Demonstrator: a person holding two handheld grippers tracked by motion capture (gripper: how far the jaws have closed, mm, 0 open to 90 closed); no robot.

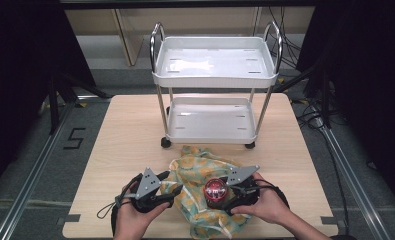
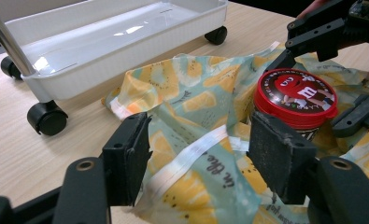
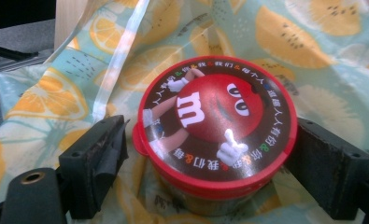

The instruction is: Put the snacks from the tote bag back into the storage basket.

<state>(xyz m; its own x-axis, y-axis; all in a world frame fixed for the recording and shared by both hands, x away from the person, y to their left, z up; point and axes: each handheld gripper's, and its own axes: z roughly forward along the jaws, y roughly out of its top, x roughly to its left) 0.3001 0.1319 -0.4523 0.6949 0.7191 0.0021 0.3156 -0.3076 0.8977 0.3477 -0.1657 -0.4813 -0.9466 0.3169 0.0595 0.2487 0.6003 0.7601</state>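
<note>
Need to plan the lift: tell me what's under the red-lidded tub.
The red-lidded tub stands on the fruit-print cloth bag, which lies crumpled on the wooden table. The bag's inside and the tub's base are covered.

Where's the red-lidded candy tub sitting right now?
In the high view the candy tub stands on the fruit-print bag at the table's near edge, between the open jaws of the right gripper, in front of the white cart.

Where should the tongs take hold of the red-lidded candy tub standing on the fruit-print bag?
Grip the red-lidded candy tub on its round side wall just below the lid, coming in level from the person's side. It stands upright on the fruit-print bag, and the wider lid rim should stop it slipping down. The right tongs already straddle it, open, one pad on each side.
</note>
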